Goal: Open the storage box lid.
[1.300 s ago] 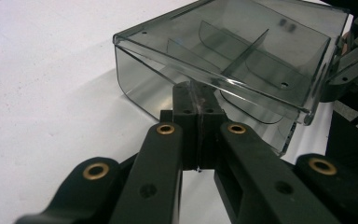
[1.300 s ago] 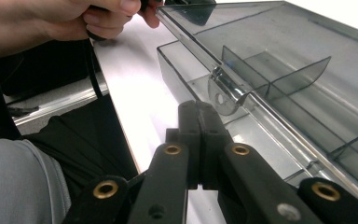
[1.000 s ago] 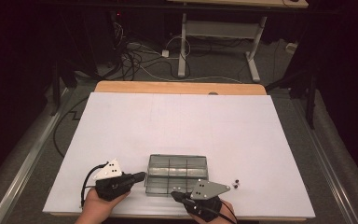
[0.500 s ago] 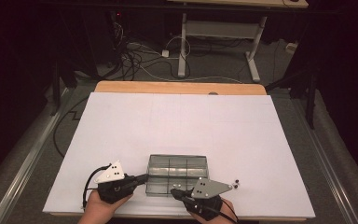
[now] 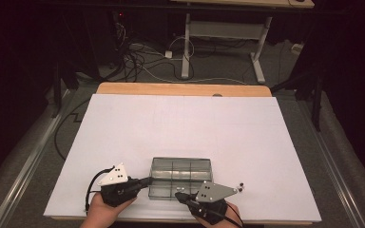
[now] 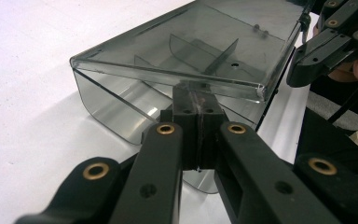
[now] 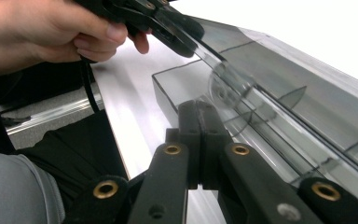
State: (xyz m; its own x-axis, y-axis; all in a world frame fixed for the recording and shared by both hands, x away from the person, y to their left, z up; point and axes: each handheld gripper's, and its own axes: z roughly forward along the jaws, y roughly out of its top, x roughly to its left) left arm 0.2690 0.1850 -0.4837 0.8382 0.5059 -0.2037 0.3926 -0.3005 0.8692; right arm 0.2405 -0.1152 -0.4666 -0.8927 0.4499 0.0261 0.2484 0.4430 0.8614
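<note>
My left black two-jaw gripper [image 5: 145, 182]: matte linkage arms, brass-coloured rivets at each pivot, small dark screw holes. Grey three-cornered plate [image 5: 113, 175] on top of it, dotted with small markers; thin black cable [image 5: 91, 187] loops off beside that plate. My right black two-jaw gripper [image 5: 179, 195]: same arms, same brass rivets, its own grey three-cornered plate [image 5: 215, 191] with pale marker balls at the far tip. Grey fabric sleeve [image 7: 14, 186] beside the right gripper's arms.

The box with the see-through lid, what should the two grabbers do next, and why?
Probably lift the lid a little. The left gripper is shut with its tips at the lid's edge, and the right gripper is shut beside the box. The lid looks raised off the box wall on one side, so opening seems the job in hand.
</note>
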